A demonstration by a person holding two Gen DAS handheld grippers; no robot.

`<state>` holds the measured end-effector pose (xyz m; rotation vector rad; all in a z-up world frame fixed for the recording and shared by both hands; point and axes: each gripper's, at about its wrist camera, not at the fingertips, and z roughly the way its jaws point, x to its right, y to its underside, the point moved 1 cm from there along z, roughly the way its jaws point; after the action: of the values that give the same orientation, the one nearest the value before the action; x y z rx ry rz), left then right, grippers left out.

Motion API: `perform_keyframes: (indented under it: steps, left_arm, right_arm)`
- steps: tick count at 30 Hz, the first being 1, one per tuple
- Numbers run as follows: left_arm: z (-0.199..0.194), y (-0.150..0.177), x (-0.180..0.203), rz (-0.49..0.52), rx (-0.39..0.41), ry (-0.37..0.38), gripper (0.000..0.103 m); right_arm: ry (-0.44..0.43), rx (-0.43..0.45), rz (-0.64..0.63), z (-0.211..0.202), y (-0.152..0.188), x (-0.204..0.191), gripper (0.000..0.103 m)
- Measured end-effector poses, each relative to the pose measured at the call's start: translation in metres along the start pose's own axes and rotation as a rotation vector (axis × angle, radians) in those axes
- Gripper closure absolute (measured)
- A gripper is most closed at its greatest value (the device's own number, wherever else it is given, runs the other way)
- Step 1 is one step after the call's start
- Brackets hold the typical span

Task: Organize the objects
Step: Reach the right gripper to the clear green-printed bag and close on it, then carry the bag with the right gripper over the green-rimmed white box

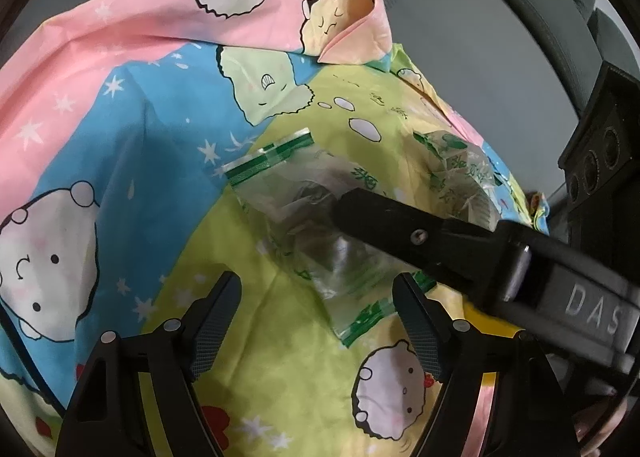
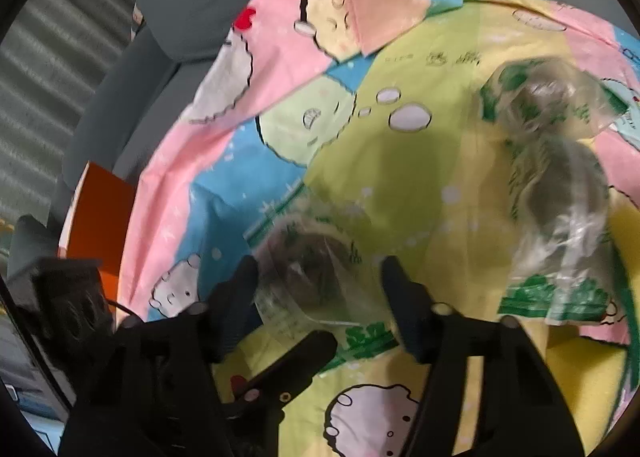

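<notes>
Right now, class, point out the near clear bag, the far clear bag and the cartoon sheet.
near clear bag [image 1: 280, 193], left wrist view, on its clear middle.
far clear bag [image 2: 560, 161], right wrist view, on its crumpled middle.
cartoon sheet [image 1: 168, 129], left wrist view, on a blue patch.

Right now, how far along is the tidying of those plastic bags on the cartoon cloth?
Done: nothing visibly; both clear bags lie loose on the cartoon cloth. In hand: the right fingers straddle the near bag, though blur hides whether they press it; the left fingers stand open at its lower end. Still to do: grasping that bag, then the second bag farther back, untouched.
</notes>
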<state>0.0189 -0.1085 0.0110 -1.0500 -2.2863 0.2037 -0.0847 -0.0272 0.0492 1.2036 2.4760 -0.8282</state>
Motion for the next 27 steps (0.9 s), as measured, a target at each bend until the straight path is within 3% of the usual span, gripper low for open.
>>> perform_keyframes:
  steps: [5, 8, 15, 20, 27]
  left_arm:
    - [0.001, 0.004, 0.008, 0.041, 0.003, -0.018, 0.025]
    - [0.000, 0.010, 0.019, 0.090, -0.007, 0.017, 0.039]
    - [-0.017, 0.036, 0.054, 0.273, 0.021, 0.038, 0.042]
    - [-0.048, 0.060, 0.091, 0.436, 0.095, 0.088, 0.042]
    - [-0.074, 0.090, 0.135, 0.567, 0.133, 0.172, 0.042]
  right_arm:
    - [-0.059, 0.005, 0.020, 0.002, 0.010, 0.002, 0.049]
    - [-0.094, 0.012, 0.041, -0.005, 0.021, 0.005, 0.054]
    - [-0.046, 0.100, 0.059, -0.039, 0.052, 0.015, 0.062]
    - [-0.045, 0.187, 0.088, -0.083, 0.079, 0.019, 0.062]
    - [0.016, 0.306, 0.119, -0.147, 0.118, 0.023, 0.062]
